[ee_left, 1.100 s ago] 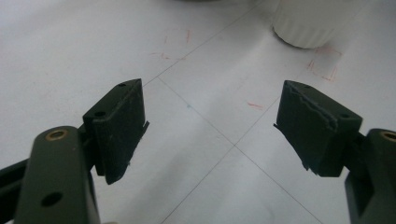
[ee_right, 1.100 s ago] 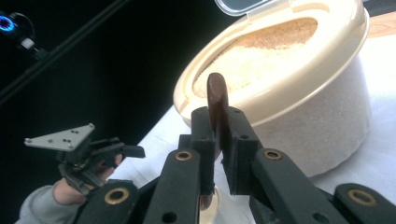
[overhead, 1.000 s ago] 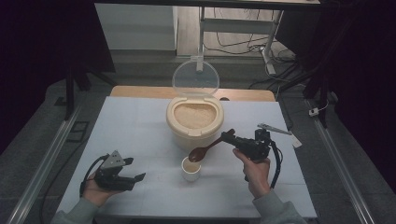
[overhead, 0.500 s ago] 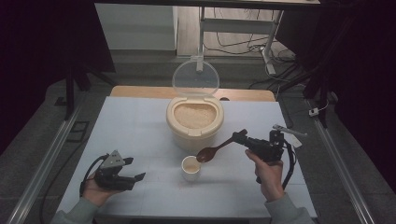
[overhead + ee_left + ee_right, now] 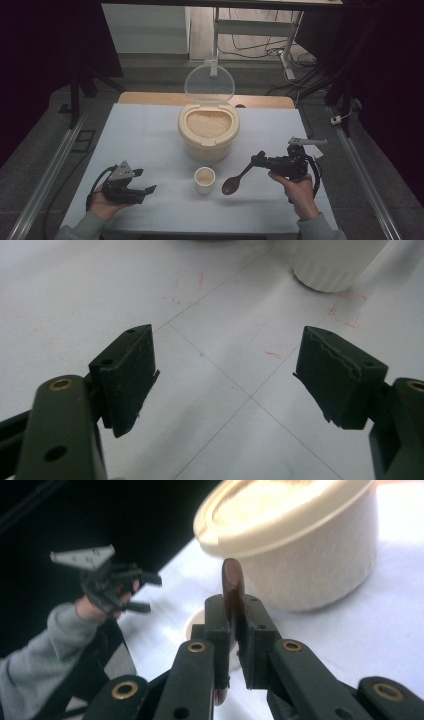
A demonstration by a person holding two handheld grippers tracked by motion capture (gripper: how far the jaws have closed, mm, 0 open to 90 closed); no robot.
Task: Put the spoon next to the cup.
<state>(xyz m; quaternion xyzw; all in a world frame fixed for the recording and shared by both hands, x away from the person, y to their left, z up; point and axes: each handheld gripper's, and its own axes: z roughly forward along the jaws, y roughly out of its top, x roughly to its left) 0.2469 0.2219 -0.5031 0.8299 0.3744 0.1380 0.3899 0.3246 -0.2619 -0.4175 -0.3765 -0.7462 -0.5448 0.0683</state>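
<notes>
Right gripper [image 5: 235, 630] fingers clamp a brown spoon [image 5: 234, 183] beside a small cup [image 5: 204, 179]; left gripper [image 5: 227, 377] fingers spread wide, empty, above the bench [image 5: 150, 145].

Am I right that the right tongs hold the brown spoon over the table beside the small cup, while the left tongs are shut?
Not quite: the left tongs are open, jaws wide apart in the left gripper view. The right tongs do hold the brown spoon beside the small cup.
</notes>
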